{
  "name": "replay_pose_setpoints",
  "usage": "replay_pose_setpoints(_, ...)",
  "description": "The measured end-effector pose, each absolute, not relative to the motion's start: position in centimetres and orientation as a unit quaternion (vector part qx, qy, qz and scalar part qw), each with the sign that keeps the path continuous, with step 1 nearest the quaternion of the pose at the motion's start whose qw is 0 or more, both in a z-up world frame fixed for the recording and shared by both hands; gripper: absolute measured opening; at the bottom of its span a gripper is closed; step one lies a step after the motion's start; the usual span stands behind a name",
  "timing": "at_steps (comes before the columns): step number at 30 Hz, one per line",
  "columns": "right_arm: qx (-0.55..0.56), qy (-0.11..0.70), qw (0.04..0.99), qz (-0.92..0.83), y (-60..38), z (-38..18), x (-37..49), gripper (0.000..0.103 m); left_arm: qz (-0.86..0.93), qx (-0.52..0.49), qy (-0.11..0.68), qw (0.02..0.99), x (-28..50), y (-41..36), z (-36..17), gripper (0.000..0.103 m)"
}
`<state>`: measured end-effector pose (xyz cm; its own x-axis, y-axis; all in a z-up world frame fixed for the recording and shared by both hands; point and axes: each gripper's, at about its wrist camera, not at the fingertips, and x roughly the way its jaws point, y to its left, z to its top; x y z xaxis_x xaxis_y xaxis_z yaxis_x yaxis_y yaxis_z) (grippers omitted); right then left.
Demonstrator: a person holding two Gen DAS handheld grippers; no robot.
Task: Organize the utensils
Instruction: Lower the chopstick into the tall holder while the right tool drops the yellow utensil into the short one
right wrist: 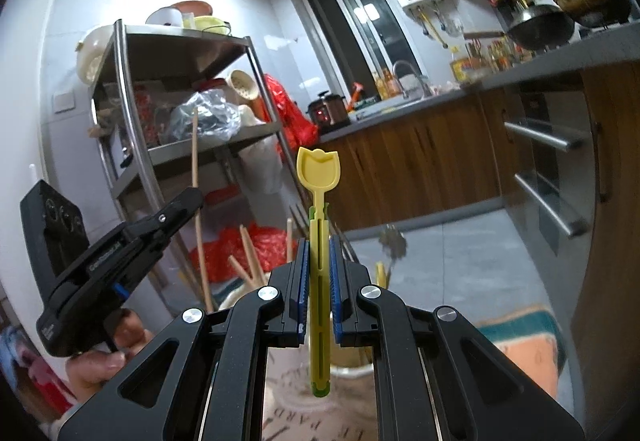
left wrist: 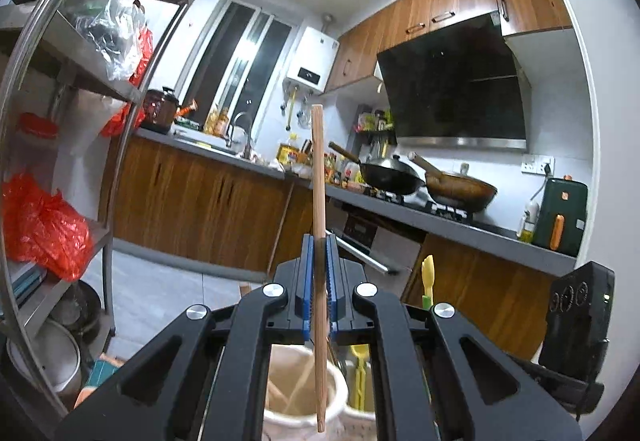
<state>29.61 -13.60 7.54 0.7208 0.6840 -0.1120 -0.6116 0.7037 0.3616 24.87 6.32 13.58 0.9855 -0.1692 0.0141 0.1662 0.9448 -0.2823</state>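
Here, the left gripper point(left wrist: 319, 241) pointed level, its blue pads pinching a wooden chopstick point(left wrist: 318, 169) that stood upright between them. The chopstick's lower end hung just inside the mouth of a cream holder point(left wrist: 340, 393) below the jaws, where other wooden sticks leaned. The right gripper point(right wrist: 319, 241) also pointed roughly level, its pads pressed on the slotted handle of a yellow plastic spoon point(right wrist: 318, 169), bowl end up. In the right wrist view a hand point(right wrist: 104, 357) gripped the left gripper's handle at lower left, and the two tools stood near each other, apart. A second holder point(right wrist: 304, 401) sat blurred beneath the spoon. Open floor lay ahead of both tools. A steel shelf rack point(right wrist: 132, 81) with red bags bounded one side; a grey counter point(left wrist: 440, 221) with two pans over wooden cabinets bounded the other.
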Motion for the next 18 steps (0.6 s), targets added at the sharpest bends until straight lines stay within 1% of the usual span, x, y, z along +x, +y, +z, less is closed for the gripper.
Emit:
replay_pose_setpoints(7,0.150,0.103,0.924,0.335,-13.0,7.2,31.2,0.010,-0.063,-0.145,-0.020,0.987,26.4,6.1,12.7,0.006)
replay_pose_setpoints(12,0.150,0.104,0.929,0.322,-12.9,6.6,32.1,0.010,-0.054,-0.140,-0.017,0.989,26.9,5.8,11.6,0.006)
replay_pose_setpoints(18,0.104,0.107,0.941,0.302,-10.9,5.1,32.4,0.011,-0.041,-0.096,0.001,0.995,27.0,4.2,10.0,0.006)
